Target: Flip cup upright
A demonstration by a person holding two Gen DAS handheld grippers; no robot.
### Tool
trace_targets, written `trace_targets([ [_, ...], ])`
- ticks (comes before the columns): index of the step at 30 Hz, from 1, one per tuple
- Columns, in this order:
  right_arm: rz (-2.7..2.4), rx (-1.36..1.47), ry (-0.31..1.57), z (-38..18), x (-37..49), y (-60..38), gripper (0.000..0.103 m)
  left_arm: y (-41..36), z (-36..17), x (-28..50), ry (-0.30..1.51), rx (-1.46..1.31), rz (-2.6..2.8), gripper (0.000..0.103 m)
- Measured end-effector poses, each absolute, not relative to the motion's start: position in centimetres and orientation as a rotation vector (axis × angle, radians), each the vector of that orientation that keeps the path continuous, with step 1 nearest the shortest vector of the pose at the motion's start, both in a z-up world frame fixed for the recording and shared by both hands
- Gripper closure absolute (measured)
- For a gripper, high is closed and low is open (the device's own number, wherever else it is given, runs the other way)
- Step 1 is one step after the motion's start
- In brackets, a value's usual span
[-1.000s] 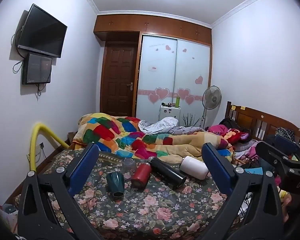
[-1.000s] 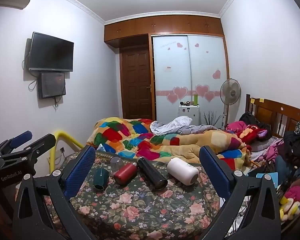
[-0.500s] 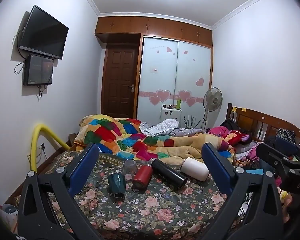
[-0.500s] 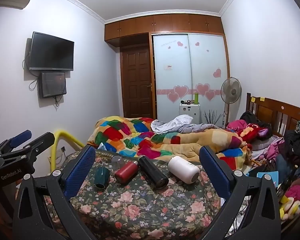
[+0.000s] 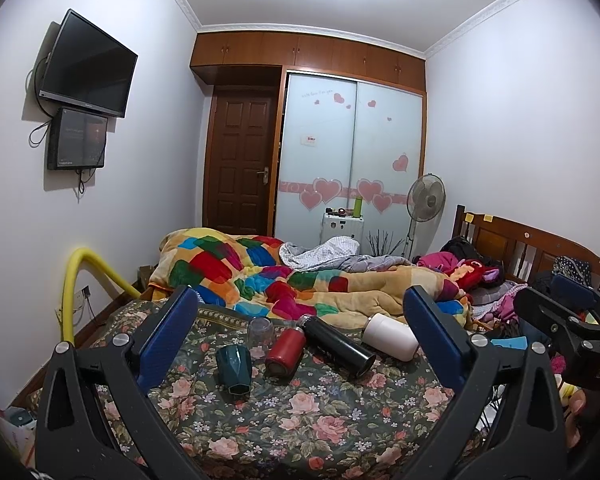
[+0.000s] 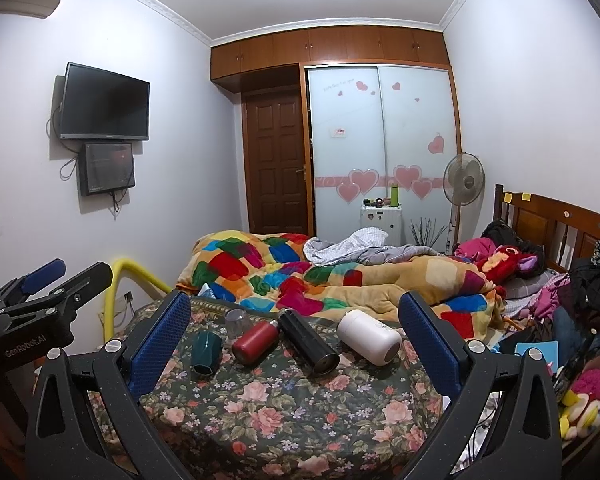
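Both views are tilting slightly upward, nothing else shifting. Left hand-held gripper point(image 5: 300, 320) and right hand-held gripper point(image 6: 296, 316) are gaping wide, empty, with the green cup point(image 5: 233, 368) lying inverted at 7 o'clock of the red bottle point(image 5: 285, 350).

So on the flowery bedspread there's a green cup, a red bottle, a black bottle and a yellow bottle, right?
Not quite: the last one is white, not yellow. The right wrist view shows the white bottle lying beside the black bottle, red bottle and green cup on the flowery bedspread.

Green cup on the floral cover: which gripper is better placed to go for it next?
Left, probably. The green cup sits mouth-down at the left end of the row, beside the red bottle. The left gripper, jaws open, has it nearer its centre line than the right gripper, where it lies by the left finger.
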State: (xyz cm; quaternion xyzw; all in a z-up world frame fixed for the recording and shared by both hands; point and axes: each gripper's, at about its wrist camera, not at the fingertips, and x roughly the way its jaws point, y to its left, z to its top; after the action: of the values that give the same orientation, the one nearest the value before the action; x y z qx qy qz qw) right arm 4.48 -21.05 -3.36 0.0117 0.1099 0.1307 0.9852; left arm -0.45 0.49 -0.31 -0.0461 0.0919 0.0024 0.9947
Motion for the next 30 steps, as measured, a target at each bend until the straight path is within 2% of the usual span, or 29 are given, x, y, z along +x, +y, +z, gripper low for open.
trace_targets([
  [30, 0.269, 0.027, 0.229, -3.2, 4.6, -20.8, 0.000, -0.5, 0.0, -0.7, 0.164, -0.067, -0.005, 0.000],
])
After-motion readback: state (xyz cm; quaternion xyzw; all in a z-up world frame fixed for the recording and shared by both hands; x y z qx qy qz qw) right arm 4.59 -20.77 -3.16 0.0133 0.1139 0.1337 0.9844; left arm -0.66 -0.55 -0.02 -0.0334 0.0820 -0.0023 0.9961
